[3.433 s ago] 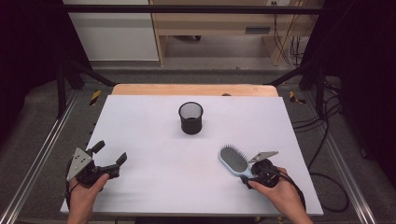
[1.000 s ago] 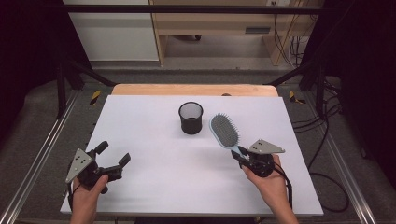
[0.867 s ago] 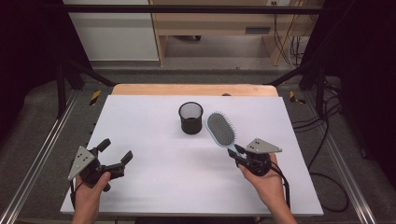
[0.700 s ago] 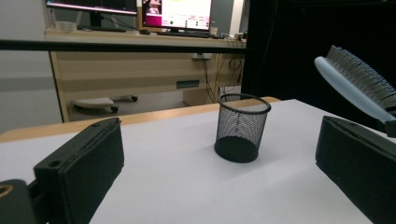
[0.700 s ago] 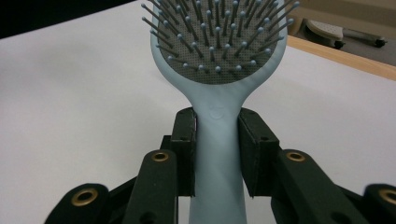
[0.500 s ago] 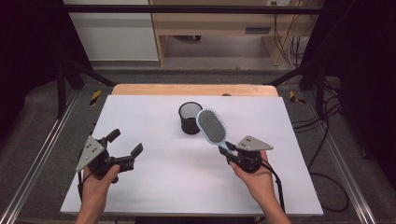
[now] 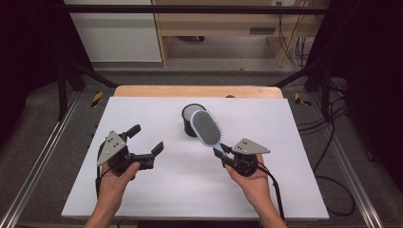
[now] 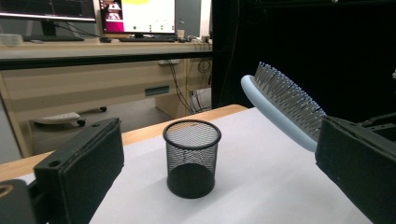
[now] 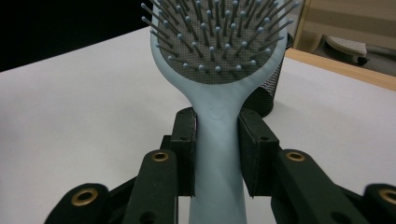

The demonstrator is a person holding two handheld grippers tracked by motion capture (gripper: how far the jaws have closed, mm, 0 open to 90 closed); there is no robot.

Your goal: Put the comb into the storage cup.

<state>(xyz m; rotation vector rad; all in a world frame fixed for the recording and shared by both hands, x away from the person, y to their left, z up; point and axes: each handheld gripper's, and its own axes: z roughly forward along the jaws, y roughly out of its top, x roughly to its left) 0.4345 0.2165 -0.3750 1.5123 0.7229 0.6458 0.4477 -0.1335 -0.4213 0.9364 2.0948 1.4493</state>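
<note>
A light-blue hairbrush (image 7: 206,127) with grey bristles is held up off the table, its head overlapping a black mesh cup (image 7: 189,118) that stands upright mid-table. My right gripper (image 7: 221,153) is shut on the brush handle (image 9: 217,154), which sits squeezed between both pads; the cup (image 9: 271,88) shows behind the brush head. My left gripper (image 7: 145,139) hovers open over the table's left side with nothing between its fingers. In the left gripper view the cup (image 8: 191,157) stands ahead between the jaws, with the brush (image 8: 284,107) slanting in from the right.
The white table top (image 7: 142,190) has a wooden strip (image 7: 199,91) along its far edge. Black frame rails run down both sides, and cables (image 7: 332,142) lie on the floor at the right. A wooden desk (image 8: 93,79) with monitors stands beyond the table.
My right gripper has carried the hairbrush left toward the cup, so its head now overlaps the cup's rim. My left gripper has risen and moved inward toward the cup.
</note>
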